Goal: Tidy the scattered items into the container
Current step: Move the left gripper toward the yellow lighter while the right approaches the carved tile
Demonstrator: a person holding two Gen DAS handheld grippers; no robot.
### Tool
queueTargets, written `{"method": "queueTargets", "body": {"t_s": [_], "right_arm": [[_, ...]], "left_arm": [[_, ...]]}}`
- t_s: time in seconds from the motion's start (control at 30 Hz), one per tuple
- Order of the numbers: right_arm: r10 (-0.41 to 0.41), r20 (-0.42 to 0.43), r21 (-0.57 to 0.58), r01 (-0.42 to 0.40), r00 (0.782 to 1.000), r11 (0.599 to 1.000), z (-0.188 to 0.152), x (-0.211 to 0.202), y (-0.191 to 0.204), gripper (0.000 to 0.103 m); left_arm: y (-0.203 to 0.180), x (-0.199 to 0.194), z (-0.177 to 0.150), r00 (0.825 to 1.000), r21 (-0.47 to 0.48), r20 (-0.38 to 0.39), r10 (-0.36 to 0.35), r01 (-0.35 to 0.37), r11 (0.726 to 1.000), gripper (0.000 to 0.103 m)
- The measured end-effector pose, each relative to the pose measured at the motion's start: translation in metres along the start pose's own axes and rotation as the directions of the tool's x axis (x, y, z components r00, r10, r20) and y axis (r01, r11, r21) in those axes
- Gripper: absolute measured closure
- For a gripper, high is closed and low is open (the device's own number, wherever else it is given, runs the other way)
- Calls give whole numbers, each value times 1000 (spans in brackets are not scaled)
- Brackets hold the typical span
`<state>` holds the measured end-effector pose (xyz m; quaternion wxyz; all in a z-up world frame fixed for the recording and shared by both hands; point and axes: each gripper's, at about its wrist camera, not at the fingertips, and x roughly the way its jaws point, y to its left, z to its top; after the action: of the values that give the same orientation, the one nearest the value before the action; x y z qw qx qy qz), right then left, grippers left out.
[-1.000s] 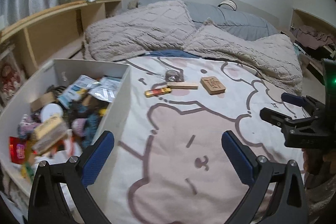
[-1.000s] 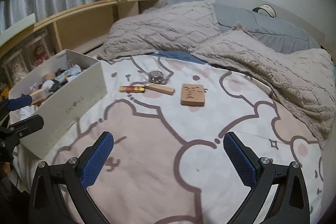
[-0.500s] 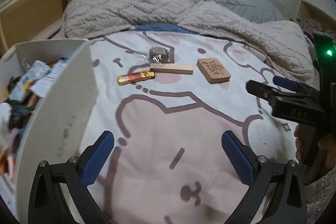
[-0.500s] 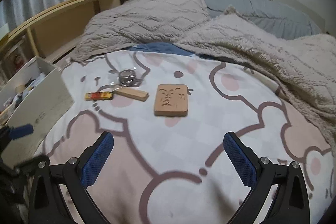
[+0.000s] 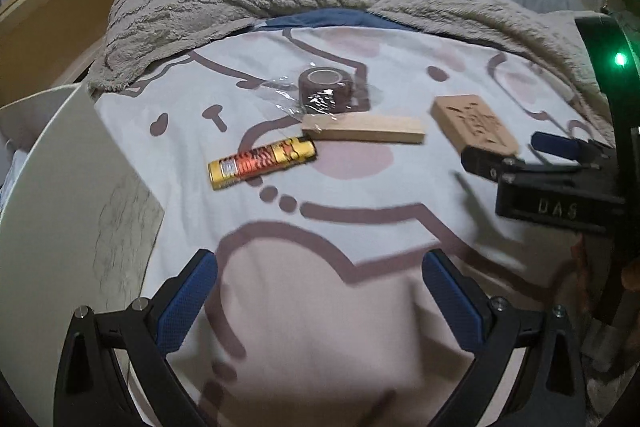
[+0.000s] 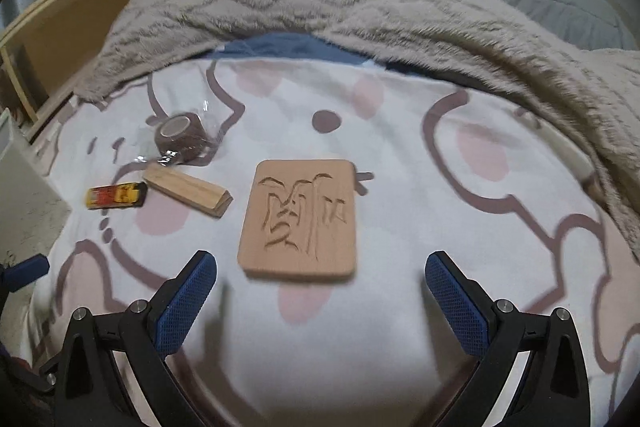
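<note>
Now both the left gripper (image 5: pixel 320 301) and right gripper (image 6: pixel 320 301) gape empty, the carved wooden plaque (image 6: pixel 299 223) at twelve o'clock of the right one

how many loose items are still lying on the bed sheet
4: a wrapped tape roll farthest back, a wooden stick just in front of it, a yellow lighter left, a carved wooden block right.

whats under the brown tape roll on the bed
The brown tape roll sits inside a crinkled clear plastic wrapper that spreads out beneath it on the printed bedsheet. Whatever lies directly under the roll is covered.
</note>
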<state>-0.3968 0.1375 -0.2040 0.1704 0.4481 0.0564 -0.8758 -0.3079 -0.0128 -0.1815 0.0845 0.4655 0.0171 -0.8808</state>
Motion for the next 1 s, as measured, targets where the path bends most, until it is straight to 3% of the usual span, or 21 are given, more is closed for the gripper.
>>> {"method": "queueTargets", "body": {"t_s": [0.3,0.47,0.67,1.0], "right_arm": [[-11,3,0,11,1000,1000,-7,20,-2,0],[-2,14,-1,2,1000,1000,-9,21,-3,0],[21,25,8,-21,999,1000,-9,20,-8,0],[75,88,34,-78,993,996,-11,14,-15,0]], "left_arm": [[16,41,25,994,-82,-34,103,-105,991,0],[15,51,36,995,-101,-31,97,-100,990,0],[11,61,52,988,-80,12,151,-150,985,0],[18,76,51,991,-125,38,131,-125,984,0]]}}
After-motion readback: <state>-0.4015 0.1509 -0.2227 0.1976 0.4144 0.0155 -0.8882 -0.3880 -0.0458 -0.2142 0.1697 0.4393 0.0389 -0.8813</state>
